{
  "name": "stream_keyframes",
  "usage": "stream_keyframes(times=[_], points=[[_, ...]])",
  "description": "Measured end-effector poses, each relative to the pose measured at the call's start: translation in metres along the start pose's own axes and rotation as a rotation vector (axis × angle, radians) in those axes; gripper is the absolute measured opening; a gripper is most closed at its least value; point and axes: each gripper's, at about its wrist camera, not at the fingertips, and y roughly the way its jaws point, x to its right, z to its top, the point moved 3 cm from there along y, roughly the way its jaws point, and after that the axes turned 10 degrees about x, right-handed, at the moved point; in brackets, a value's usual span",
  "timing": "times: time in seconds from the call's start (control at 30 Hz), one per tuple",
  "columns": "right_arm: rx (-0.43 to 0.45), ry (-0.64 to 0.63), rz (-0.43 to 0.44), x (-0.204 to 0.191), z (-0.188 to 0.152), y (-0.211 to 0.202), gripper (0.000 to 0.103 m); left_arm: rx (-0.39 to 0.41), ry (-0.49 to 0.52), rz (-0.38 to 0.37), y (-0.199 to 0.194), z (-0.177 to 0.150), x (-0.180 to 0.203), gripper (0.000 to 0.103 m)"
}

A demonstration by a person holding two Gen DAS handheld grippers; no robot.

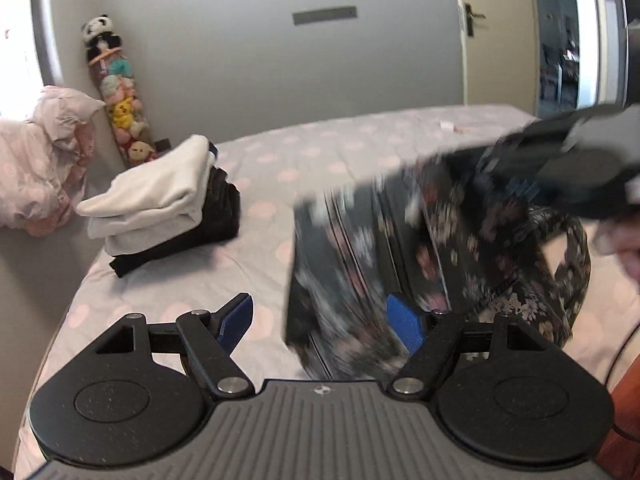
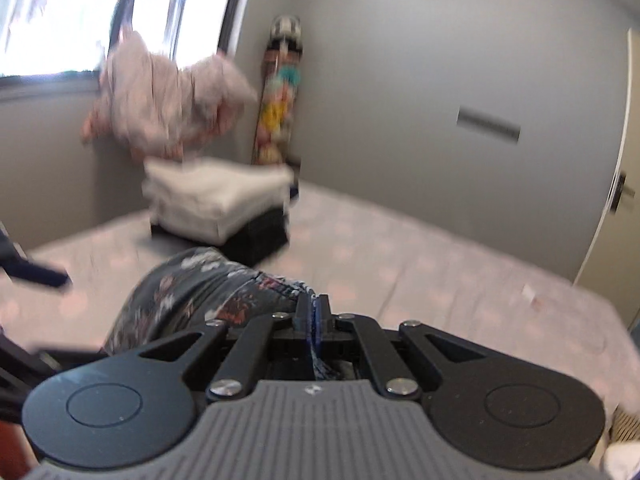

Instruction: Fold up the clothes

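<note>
1. Nearest you, your left gripper has its fingers spread, holding nothing.
2. Your right gripper pinches the dark floral garment, hanging over the bed.
3. Beyond, a folded stack rests on the bed.

My left claw is matt black plastic with ribbed blue pads and shiny metal pins. The dark flowered garment is thin, soft cloth. The bed wears smooth dotted cotton; the stacked white towels look thick and matt.
</note>
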Motion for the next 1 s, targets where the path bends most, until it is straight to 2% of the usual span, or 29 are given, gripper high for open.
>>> stream_keyframes(times=[0.1,0.2,0.27,0.3,0.37,0.47,0.6,0.7,0.9,1.0], points=[[-0.086,0.021,-0.005,0.007,-0.037,0.037,0.003,-0.027,0.039,-0.023,0.015,-0.008,0.006,0.087],[-0.124,0.068,-0.008,0.020,-0.056,0.058,0.008,-0.049,0.071,-0.071,0.030,-0.019,0.020,0.087],[-0.129,0.092,-0.013,0.028,-0.061,0.065,0.021,-0.062,0.093,-0.107,0.040,-0.027,0.030,0.087],[-0.132,0.101,-0.009,0.033,-0.063,0.067,0.031,-0.069,0.104,-0.120,0.044,-0.032,0.036,0.087],[-0.139,0.106,-0.008,0.040,-0.066,0.070,0.032,-0.088,0.112,-0.140,0.054,-0.041,0.047,0.087],[-0.147,0.111,-0.008,0.055,-0.078,0.056,0.034,-0.114,0.115,-0.168,0.069,-0.053,0.061,0.087],[-0.206,0.128,-0.028,0.074,-0.109,0.027,0.045,-0.128,0.124,-0.212,0.076,-0.065,0.075,0.087],[-0.255,0.141,-0.046,0.088,-0.134,0.003,0.049,-0.143,0.153,-0.230,0.087,-0.070,0.080,0.087],[-0.476,0.131,-0.062,0.089,-0.186,-0.021,0.067,-0.161,0.149,-0.233,0.090,-0.076,0.085,0.087],[-0.570,0.094,-0.038,0.081,-0.204,-0.018,0.069,-0.169,0.135,-0.235,0.088,-0.077,0.085,0.087]])
